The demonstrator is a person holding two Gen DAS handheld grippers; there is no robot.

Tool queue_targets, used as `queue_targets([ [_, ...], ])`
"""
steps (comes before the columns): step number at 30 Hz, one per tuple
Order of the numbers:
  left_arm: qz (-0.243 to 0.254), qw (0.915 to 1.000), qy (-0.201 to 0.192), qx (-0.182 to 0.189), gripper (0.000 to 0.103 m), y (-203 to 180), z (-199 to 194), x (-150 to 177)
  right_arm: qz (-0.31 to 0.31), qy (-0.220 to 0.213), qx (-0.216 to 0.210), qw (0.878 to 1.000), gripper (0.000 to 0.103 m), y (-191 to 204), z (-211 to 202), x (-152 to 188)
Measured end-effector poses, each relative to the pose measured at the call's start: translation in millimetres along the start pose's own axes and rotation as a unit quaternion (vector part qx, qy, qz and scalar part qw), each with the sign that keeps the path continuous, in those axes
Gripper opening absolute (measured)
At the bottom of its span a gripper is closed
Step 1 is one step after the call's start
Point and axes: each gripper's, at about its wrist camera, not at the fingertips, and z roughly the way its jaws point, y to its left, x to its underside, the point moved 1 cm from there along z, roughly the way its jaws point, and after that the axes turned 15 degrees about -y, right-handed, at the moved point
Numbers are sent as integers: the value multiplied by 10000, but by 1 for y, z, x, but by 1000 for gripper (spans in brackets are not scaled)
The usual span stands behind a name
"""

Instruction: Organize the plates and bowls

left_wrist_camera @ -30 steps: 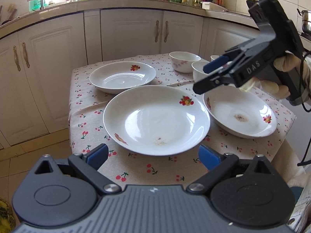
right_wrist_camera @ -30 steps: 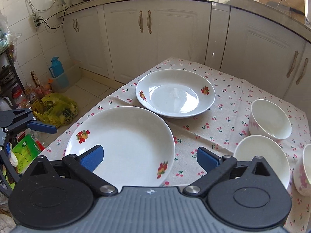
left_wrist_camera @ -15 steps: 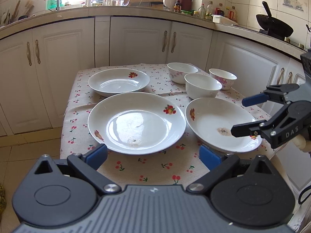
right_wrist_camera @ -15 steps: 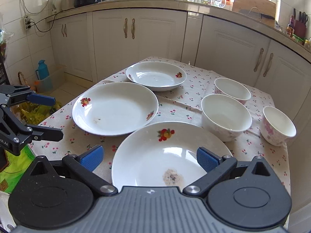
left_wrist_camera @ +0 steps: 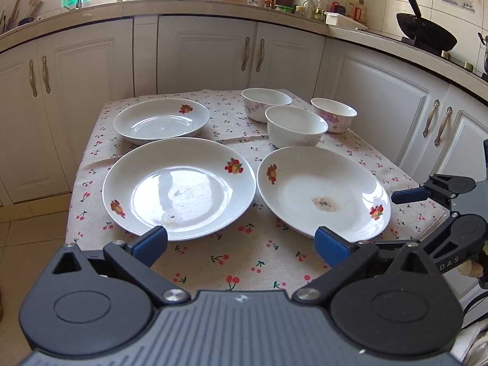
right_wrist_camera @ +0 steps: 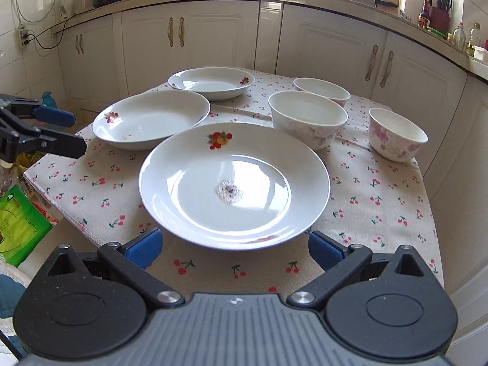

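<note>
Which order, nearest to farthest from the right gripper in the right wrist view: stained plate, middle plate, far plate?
From the right gripper, whose jaws are open:
1. Stained plate, directly ahead at the table's near edge.
2. Middle plate, ahead to the left, behind the stained one.
3. Far plate, at the back of the table near the cabinets.

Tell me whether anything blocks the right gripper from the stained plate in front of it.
Nothing visible does. The right gripper, jaws open and empty, faces the white stained plate directly; only bare cherry-print tablecloth lies between them.
</note>
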Motion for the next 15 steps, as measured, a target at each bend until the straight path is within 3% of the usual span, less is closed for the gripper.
queue_targets([
  [15, 923, 9936, 240, 612, 102, -37, 51, -31, -38, -115, -358, 9993, 103, -5, 23, 13],
])
